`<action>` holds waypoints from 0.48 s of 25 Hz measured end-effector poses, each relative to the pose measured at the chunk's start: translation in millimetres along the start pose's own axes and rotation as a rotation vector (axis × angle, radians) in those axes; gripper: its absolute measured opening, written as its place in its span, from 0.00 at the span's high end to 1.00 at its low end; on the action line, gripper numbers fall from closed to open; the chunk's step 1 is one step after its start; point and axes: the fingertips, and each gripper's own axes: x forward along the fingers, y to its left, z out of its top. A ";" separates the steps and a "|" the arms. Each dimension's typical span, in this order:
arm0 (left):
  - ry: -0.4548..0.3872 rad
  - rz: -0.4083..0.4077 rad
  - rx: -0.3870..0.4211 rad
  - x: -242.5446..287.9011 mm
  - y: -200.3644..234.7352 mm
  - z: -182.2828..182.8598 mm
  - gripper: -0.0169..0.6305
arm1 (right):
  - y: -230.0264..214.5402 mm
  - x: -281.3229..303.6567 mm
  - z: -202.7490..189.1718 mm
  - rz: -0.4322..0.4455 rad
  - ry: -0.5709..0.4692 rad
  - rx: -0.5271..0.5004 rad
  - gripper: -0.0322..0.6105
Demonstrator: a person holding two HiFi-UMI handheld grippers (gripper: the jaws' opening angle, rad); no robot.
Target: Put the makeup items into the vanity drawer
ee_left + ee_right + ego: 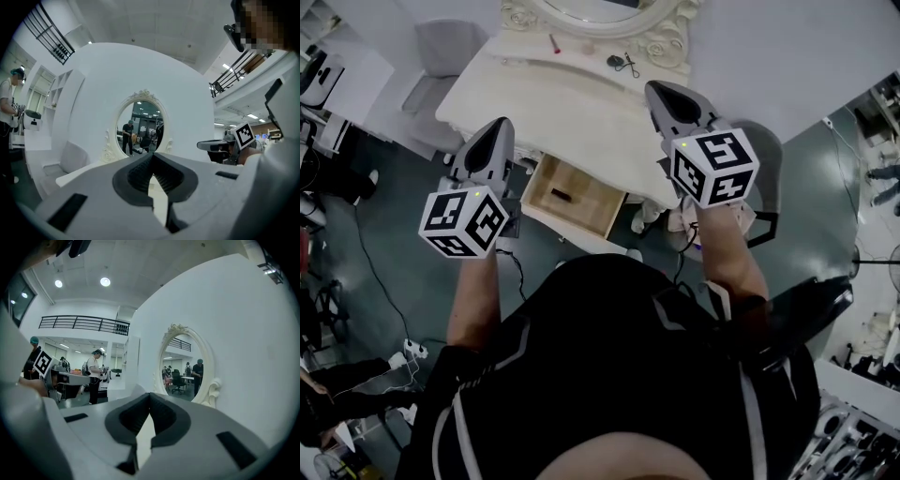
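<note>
Left tongs [501,127] and right tongs [657,90] are both pinched shut on nothing above the open drawer [592,202], guessing between pickups since makeup bits [623,64] sit on the tabletop [553,98].

Head view, from above the person, looks steeply down on the vanity [572,98] from some way off; left gripper view looks level along its jaws at the mirror [143,123], from left of centre; right gripper view faces the same mirror from the right; all three share mirror and vanity top.
</note>
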 end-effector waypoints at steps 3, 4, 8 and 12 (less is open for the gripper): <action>0.010 -0.001 0.038 -0.8 -5.1 -2.6 0.97 | -2.8 -4.0 1.7 -0.007 -0.006 -0.004 0.94; 0.011 -0.003 0.036 -1.1 -6.4 -3.2 0.97 | -3.1 -4.8 1.5 -0.007 -0.006 -0.003 0.94; -0.006 -0.015 -0.009 -4.6 -9.5 0.7 0.97 | -4.0 -8.2 0.5 -0.011 -0.001 0.002 0.94; -0.016 -0.005 0.007 -7.3 -7.9 5.8 0.97 | -7.0 -7.3 2.1 -0.014 -0.004 0.011 0.94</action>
